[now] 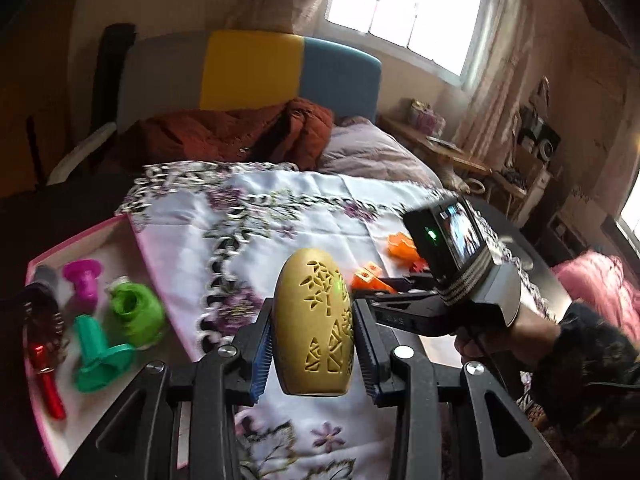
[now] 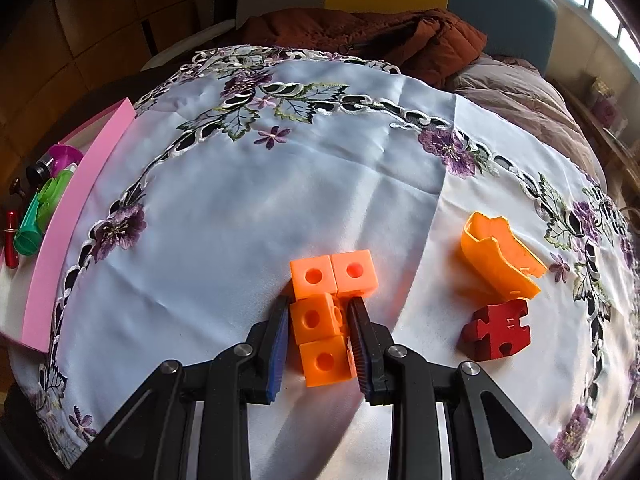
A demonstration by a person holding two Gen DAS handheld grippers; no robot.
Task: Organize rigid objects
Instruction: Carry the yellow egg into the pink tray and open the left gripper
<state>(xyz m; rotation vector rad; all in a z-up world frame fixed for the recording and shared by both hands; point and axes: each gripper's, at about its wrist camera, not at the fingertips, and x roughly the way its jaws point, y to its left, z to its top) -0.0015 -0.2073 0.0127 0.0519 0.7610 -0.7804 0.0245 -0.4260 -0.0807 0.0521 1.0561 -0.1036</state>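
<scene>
Orange scoop, red puzzle piece beside clamped orange blocks

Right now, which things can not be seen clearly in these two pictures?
- Left wrist view: the pink tray and its toys are motion-blurred; the dark item at its left edge cannot be identified.
- Left wrist view: the gold egg hides the cloth behind it.
- Right wrist view: the tray wall hides most toys.
</scene>
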